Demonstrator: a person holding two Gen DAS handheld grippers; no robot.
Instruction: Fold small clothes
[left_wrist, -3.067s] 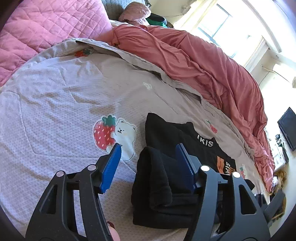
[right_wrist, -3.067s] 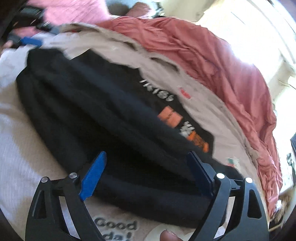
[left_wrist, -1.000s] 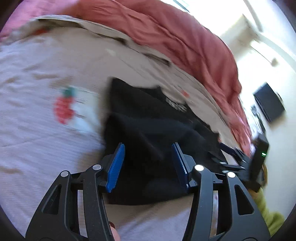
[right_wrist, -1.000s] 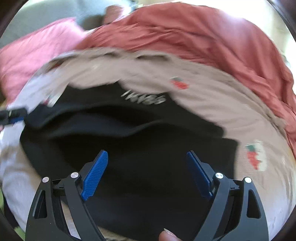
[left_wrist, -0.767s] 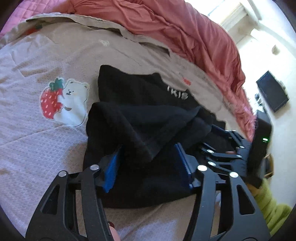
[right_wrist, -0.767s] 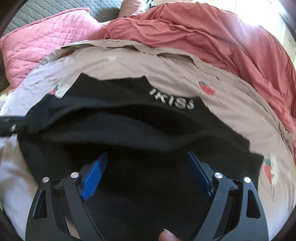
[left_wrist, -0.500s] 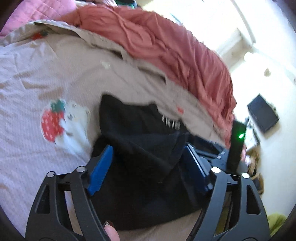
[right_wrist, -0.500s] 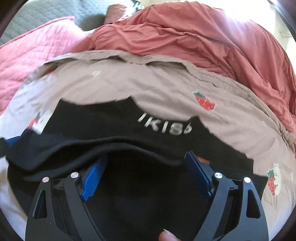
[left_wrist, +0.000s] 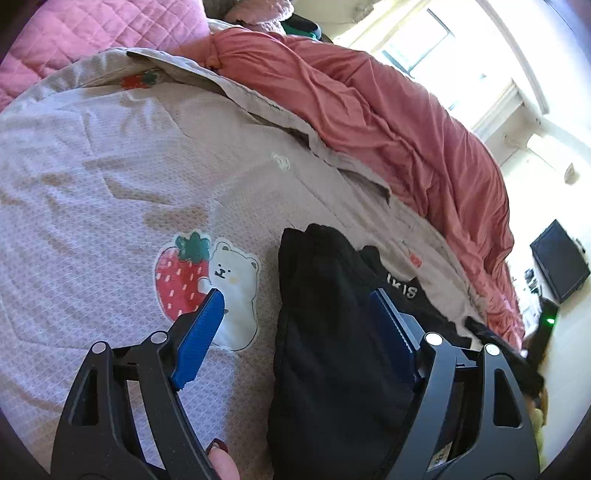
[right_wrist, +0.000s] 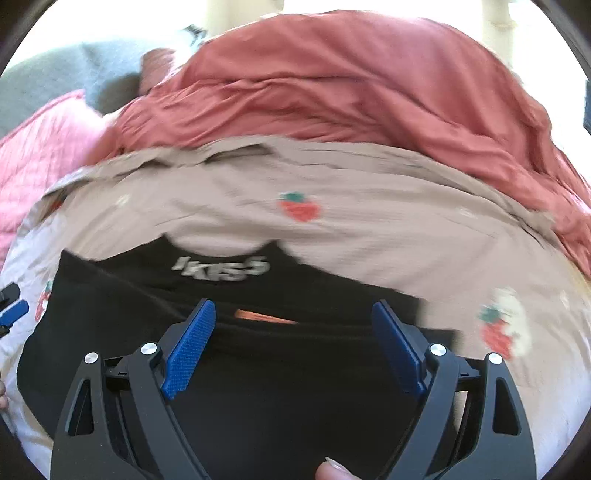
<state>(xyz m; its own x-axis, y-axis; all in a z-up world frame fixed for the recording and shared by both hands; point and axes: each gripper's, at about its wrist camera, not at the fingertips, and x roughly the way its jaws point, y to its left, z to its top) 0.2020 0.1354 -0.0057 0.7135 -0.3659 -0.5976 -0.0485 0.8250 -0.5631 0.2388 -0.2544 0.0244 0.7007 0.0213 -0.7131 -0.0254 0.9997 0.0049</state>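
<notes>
1. Black garment (left_wrist: 332, 332), folded over on itself, is laid on a beige bedsheet (left_wrist: 92, 166) printed with strawberries and white bears; white lettering near its neckline is seen in both views.

2. Left gripper (left_wrist: 295, 321) is held low over the garment's left edge, its jaws spread wide apart and nothing clamped between them. One blue pad is placed over the strawberry-and-bear print (left_wrist: 207, 280), the other over the black cloth.

3. Right gripper (right_wrist: 291, 339) is pointed at the garment from its near side, the jaws likewise set wide apart and empty. A folded edge of black cloth is seen running between the pads, with a thin strip of orange print (right_wrist: 266, 315) exposed just above it.

4. A crumpled coral-red duvet (left_wrist: 388, 110) is heaped along the far side of the bed, and a pink quilted pillow (left_wrist: 92, 33) is seen at the upper left.

5. A dark screen (left_wrist: 559, 266) is visible at the far right of the left wrist view. The right wrist view is blurred.
</notes>
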